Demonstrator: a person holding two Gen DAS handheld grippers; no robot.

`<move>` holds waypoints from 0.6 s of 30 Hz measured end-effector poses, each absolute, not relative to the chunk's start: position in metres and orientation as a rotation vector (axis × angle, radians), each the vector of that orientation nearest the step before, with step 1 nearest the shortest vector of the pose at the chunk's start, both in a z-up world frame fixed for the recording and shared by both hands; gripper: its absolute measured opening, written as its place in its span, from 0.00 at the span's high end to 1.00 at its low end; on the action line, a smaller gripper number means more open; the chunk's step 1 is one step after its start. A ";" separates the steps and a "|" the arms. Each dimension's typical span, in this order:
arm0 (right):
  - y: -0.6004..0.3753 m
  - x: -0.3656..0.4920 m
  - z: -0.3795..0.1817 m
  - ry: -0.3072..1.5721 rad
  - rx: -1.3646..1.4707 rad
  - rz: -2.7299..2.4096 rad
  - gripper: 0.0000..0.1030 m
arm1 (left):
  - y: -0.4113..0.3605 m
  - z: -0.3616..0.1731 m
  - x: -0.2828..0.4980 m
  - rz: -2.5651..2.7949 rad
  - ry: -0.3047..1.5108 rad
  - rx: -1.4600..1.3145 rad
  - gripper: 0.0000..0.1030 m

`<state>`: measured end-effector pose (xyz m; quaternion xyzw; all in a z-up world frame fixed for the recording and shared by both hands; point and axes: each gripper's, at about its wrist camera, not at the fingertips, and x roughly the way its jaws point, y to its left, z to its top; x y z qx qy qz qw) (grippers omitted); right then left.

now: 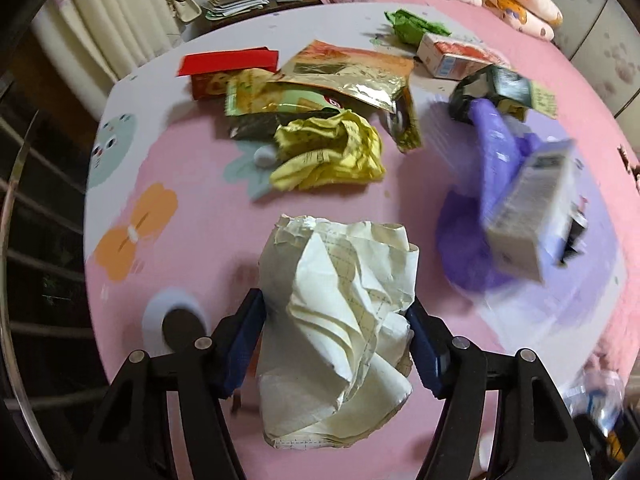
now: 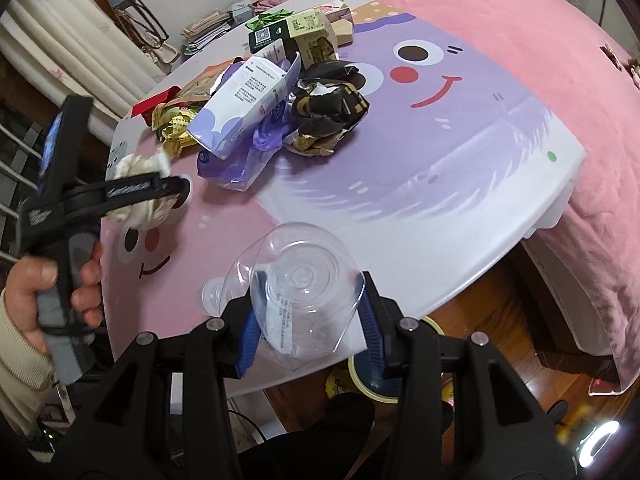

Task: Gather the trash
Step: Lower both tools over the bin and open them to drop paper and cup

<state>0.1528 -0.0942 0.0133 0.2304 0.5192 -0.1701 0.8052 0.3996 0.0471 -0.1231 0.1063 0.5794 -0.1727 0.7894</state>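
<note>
A crumpled white paper [image 1: 340,320] sits on the cartoon-printed table [image 1: 192,240], and my left gripper [image 1: 334,304] is shut on it, both blue pads against its sides. In the right wrist view the same left gripper [image 2: 160,190], held by a hand [image 2: 24,292], grips the crumpled white paper [image 2: 136,168] at the table's left edge. My right gripper [image 2: 310,280] is shut on a clear plastic bottle [image 2: 304,276], seen bottom-on, above the table's near edge [image 2: 460,292].
Trash lies in a pile at the far side: yellow crumpled paper [image 1: 328,152], gold snack wrappers [image 1: 352,72], a red card [image 1: 228,60], a white-purple carton [image 2: 244,104] on a purple bag [image 2: 240,160], a black-gold wrapper [image 2: 328,116], boxes [image 2: 292,36]. The pink bed [image 2: 520,20] surrounds the table.
</note>
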 end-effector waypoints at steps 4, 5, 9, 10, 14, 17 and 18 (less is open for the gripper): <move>-0.101 0.143 0.022 1.108 0.458 -0.322 0.61 | 0.055 -0.097 0.357 -0.373 1.223 0.178 0.35; -0.103 0.140 0.024 1.107 0.449 -0.312 0.61 | 0.057 -0.090 0.344 -0.373 1.216 0.161 0.35; -0.114 0.122 0.029 1.115 0.417 -0.255 0.61 | 0.064 -0.062 0.284 -0.361 1.188 0.123 0.34; -0.117 0.116 0.030 1.120 0.406 -0.239 0.61 | 0.064 -0.057 0.271 -0.357 1.185 0.115 0.34; -0.133 0.089 0.034 1.145 0.351 -0.169 0.61 | 0.049 -0.053 0.205 -0.336 1.183 0.082 0.34; -0.145 0.063 0.027 1.172 0.285 -0.118 0.61 | 0.029 -0.062 0.160 -0.322 1.188 0.069 0.34; -0.148 0.055 0.021 1.188 0.269 -0.101 0.61 | 0.022 -0.067 0.143 -0.316 1.188 0.068 0.34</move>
